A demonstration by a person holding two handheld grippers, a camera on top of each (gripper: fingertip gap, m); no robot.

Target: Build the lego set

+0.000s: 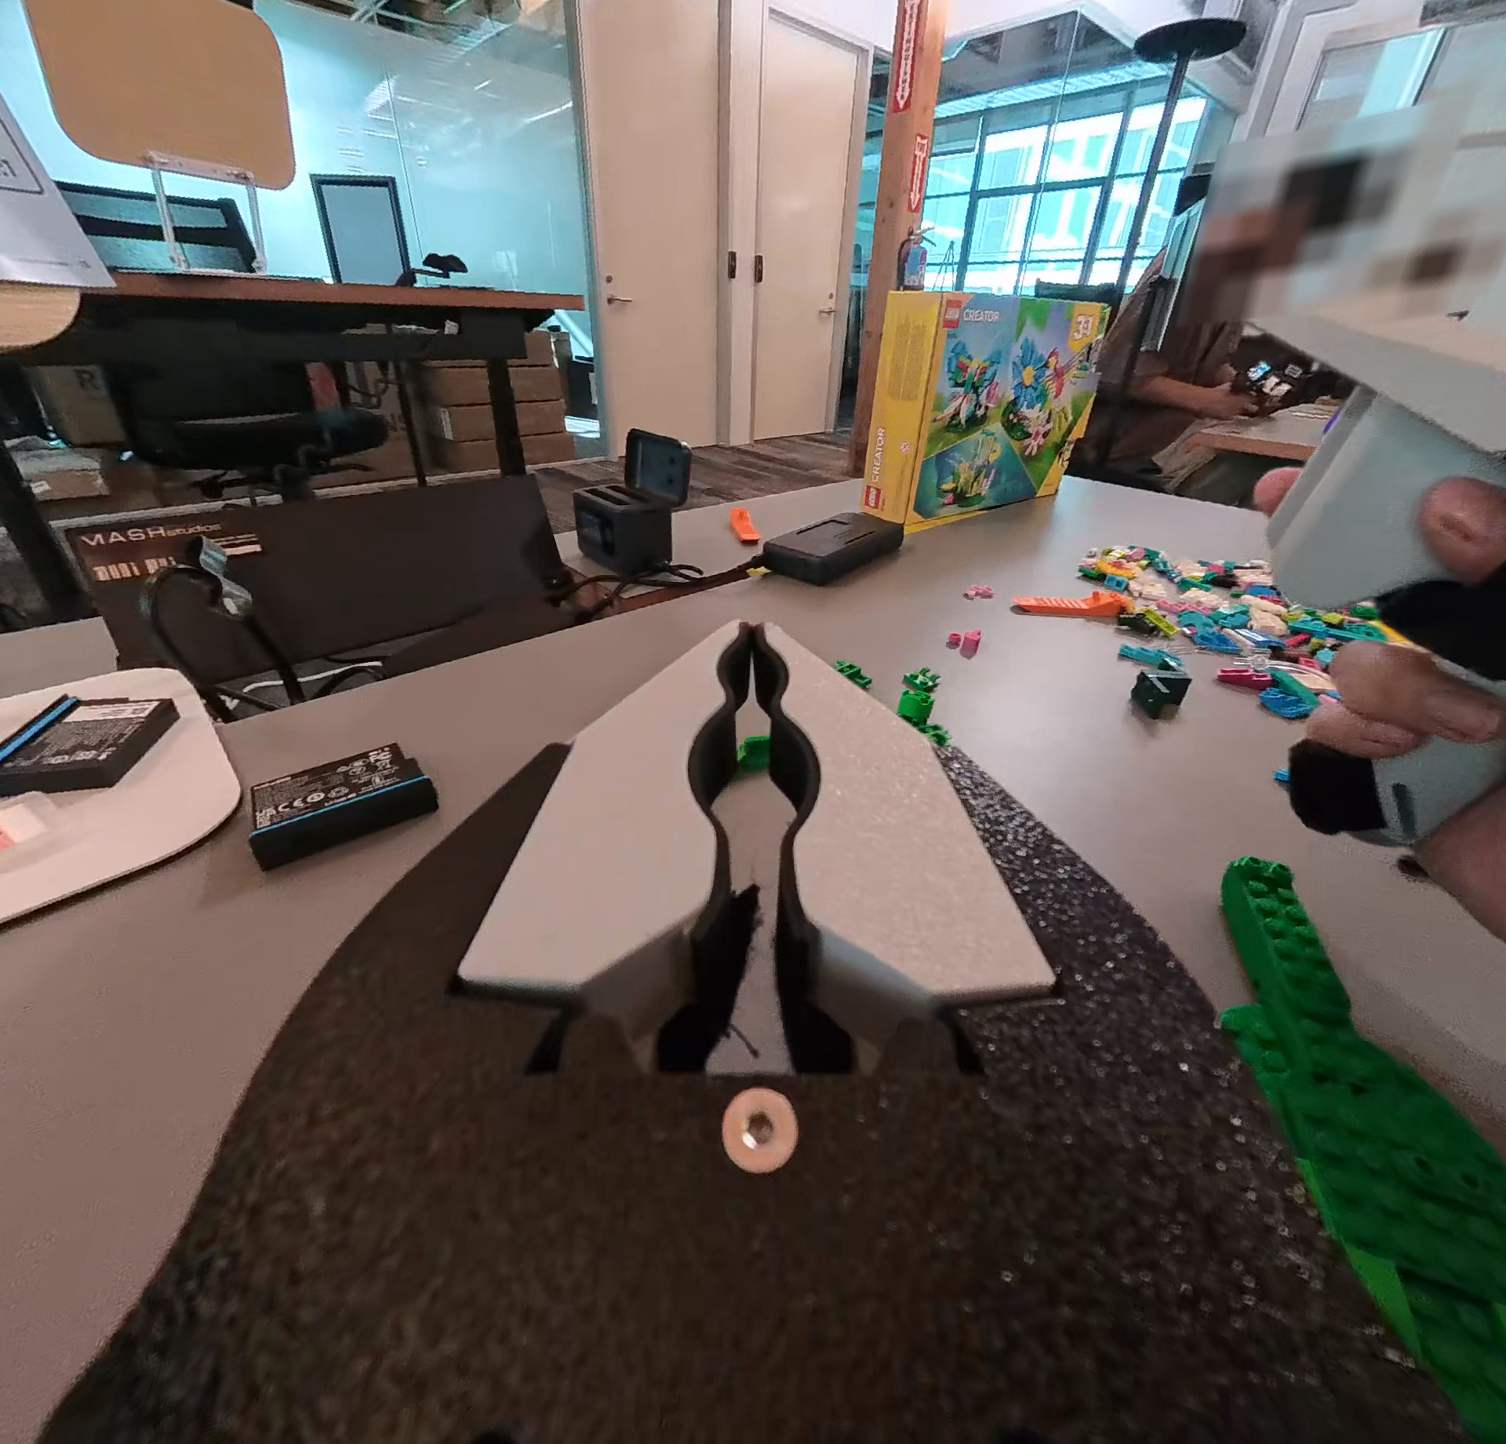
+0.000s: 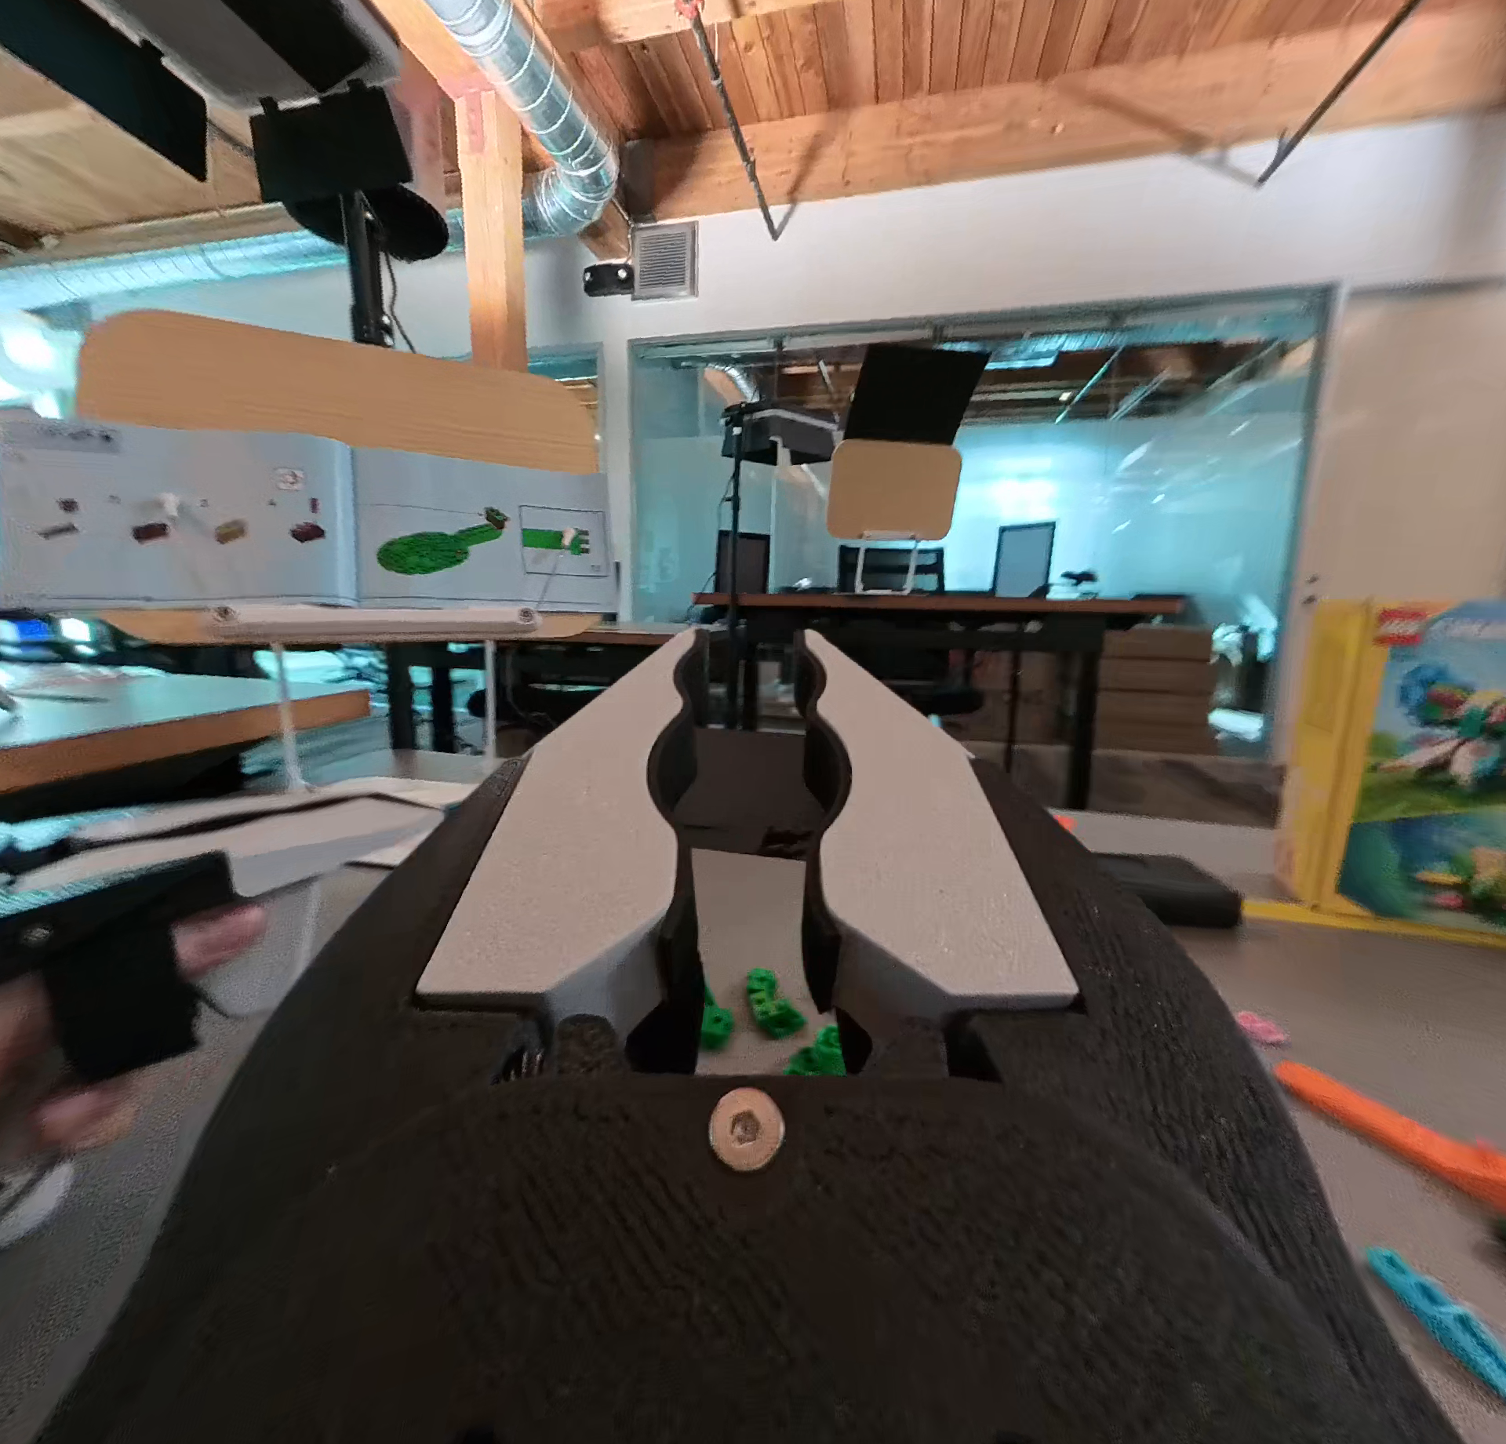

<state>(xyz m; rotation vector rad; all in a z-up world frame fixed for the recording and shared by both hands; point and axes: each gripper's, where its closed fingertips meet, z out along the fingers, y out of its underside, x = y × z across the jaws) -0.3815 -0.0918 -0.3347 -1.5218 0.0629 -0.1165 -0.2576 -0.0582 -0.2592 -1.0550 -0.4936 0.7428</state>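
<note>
Reading the gap first: my left gripper (image 1: 751, 631) has its tips pinched together with nothing between them, held low over the grey table (image 1: 1059, 753). My right gripper (image 2: 750, 643) has its jaws apart and empty, pitched up toward the room. The small green pieces (image 1: 917, 700) sit just ahead of the left tips and slightly to their right; one more green bit peeks through the slot between the fingers. In the right wrist view the same sort of green pieces (image 2: 770, 1014) show down through the jaw slot, near the base of the fingers, so they're below and behind the right tips, not in front. Judgement: left is better aligned for a straight reach, but it must open first; right is open but would need to tip down and back off. The green plate build (image 1: 1369, 1120) lies at the left gripper's right flank, long axis running roughly forward and slightly left, along the gripper's own line. So a piece carried to it goes sideways right, not forward. The mixed brick pile (image 1: 1222, 598) is well off, front right, with the orange separator (image 1: 1067, 605) at its near-left edge. The manual (image 2: 310, 525) stands propped front left of the right gripper. Can't tell which green piece the step wants.
</note>
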